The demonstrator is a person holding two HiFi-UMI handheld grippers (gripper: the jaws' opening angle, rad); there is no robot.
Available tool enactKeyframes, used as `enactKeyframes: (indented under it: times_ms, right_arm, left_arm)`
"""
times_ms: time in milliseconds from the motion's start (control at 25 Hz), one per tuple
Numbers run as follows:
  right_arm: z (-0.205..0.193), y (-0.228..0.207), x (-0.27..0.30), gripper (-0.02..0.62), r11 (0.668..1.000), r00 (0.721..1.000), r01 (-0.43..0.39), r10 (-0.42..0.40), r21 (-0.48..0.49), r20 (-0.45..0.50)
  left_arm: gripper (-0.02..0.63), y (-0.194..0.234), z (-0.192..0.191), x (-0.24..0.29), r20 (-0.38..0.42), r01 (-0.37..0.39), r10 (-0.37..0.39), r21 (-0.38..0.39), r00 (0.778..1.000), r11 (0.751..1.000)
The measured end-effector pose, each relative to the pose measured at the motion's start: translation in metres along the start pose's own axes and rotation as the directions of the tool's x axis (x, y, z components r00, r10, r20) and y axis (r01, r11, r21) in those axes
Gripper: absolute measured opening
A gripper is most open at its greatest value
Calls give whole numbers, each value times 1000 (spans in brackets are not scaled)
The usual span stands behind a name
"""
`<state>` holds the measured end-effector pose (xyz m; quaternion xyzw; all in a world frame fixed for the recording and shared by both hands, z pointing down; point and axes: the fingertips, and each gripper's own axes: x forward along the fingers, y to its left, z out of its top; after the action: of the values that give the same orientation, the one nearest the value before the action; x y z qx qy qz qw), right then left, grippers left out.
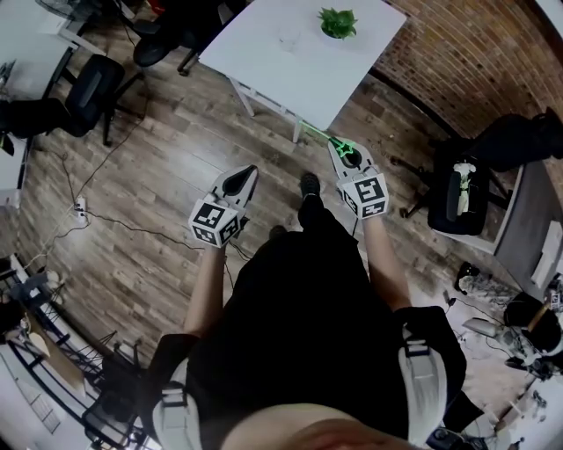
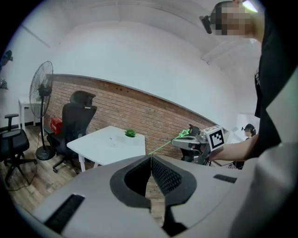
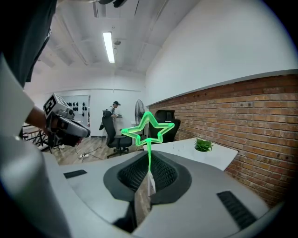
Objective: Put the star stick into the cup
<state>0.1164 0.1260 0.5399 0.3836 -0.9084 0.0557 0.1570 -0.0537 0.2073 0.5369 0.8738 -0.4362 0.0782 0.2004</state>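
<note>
head view: left gripper (image 1: 250,173) and right gripper (image 1: 335,146), both held level over the wood floor (image 1: 158,158), side by side and well apart. star stick (image 1: 318,134) (green, thin) juts from the right gripper's tips toward the near corner of the white table (image 1: 264,66). on the table: a clear cup (image 1: 289,36), faint, and just beside it a small green plant (image 1: 337,22). stick and cup well apart. black office chair (image 1: 95,92) left of the table; brick wall (image 1: 457,61) at upper right.

left gripper view: jaws pressed together, nothing between them. beyond them the white table with the plant (image 2: 130,134) on it; to the right, the right gripper with the green stick slanting away from its tips.

right gripper view: jaws pinching the stick's shaft; the star outline (image 3: 148,130) stands above the tips. the left gripper is at the left edge; table and plant at right, against the brick wall.
</note>
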Motion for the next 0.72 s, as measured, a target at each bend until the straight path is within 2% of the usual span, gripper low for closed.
enactKeyframes:
  times_ms: [400, 720]
  right_arm:
    - [11, -48, 22, 11, 1000, 1000, -19, 19, -11, 1]
    - [24, -72, 49, 11, 997, 997, -78, 78, -27, 11]
  left_arm:
    - [23, 15, 22, 37, 18, -43, 43, -7, 999, 999]
    - [23, 26, 37, 55, 31, -105, 106, -22, 994, 994]
